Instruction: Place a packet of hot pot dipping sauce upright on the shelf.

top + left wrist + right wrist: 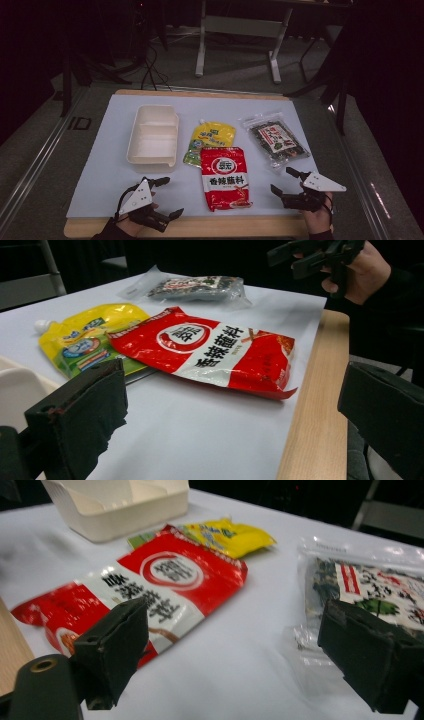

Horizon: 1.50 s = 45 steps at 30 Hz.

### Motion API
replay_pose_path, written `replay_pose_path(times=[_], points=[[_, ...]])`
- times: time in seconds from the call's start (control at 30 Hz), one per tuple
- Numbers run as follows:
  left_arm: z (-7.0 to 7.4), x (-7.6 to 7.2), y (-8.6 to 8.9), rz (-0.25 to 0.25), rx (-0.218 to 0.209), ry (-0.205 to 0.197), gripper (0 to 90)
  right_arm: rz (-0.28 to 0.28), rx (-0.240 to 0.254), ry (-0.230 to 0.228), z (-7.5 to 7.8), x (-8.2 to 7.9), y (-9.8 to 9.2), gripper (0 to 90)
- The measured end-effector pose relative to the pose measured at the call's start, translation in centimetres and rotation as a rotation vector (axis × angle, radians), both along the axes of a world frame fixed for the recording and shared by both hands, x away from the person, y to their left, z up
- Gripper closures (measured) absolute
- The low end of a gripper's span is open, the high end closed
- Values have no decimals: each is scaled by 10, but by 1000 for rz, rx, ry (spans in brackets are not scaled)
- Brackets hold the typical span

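Red packet (pixel 225 177) not picked up yet — nothing started.
Both claws gape wide and empty — left claw (pixel 164 197), right claw (pixel 283 181); white tray (pixel 152 157) has nothing in it.

White two-compartment plastic container (pixel 150 159), left of centre on the white mat (pixel 110 170), its long side running near to far, with a divider across it. Just right of it, close but apart, lies a flat yellow spouted pouch (pixel 214 136) with green print, its white cap at the far end. The mat covers a wooden tabletop (pixel 200 226), whose bare edge shows along the near and far sides. Beyond, on the grey floor (pixel 45 145): a white table frame (pixel 240 27) at far centre, and black cables (pixel 150 70) at far left.
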<state>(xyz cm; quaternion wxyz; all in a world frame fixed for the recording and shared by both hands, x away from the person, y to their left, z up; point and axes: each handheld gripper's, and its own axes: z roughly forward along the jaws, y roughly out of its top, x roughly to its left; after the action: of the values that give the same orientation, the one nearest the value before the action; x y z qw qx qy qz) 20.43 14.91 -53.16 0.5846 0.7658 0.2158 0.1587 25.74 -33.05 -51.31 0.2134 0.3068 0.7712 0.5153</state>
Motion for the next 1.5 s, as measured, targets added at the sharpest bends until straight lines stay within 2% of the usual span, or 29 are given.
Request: replay_pose_path(times=[0.07, 0.17, 0.3, 0.37, 0.43, 0.5, 0.57, 0.67, 0.8, 0.87, 1.03, 1.27, 1.33, 1.5], points=[[0, 0, -1, -3, 3, 2, 6, 3, -33, 11, -3, 1, 2, 117], [0, 0, 0, -1, 8, 1, 6, -7, -42, -6, -3, 1, 3, 112], [0, 0, 2, 5, 1, 2, 6, 16, -57, -14, -2, 0, 7, 127], [0, 0, 2, 6, 5, 4, 6, 34, -54, -1, -2, 0, 9, 134], [-1, 1, 1, 2, 11, 4, 6, 33, -75, 3, -2, 0, 12, 133], [-1, 1, 0, -4, 17, 3, 6, 16, -90, 17, -2, 1, 15, 131], [-1, 0, -2, -12, 25, 6, 6, 15, -84, 21, -2, 1, 16, 129], [-1, 0, -3, -15, 31, 4, 6, -9, -109, 12, 3, 6, 25, 120], [-1, -1, -3, -14, 37, 1, 6, -70, -177, -20, 13, 11, 35, 121], [-1, -1, -3, -14, 39, 0, 6, -87, -198, -12, 18, 16, 38, 117], [-1, -1, -4, -14, 45, 0, 6, -82, -207, -14, 29, 29, 48, 106], [-2, 0, -4, -11, 51, 4, 6, -109, -246, 3, 29, 50, 69, 102], [-2, -1, -5, -12, 57, 3, 6, -89, -255, 21, 29, 56, 75, 102], [-2, 0, -5, -13, 58, 4, 6, -65, -298, 27, 27, 69, 89, 127]])
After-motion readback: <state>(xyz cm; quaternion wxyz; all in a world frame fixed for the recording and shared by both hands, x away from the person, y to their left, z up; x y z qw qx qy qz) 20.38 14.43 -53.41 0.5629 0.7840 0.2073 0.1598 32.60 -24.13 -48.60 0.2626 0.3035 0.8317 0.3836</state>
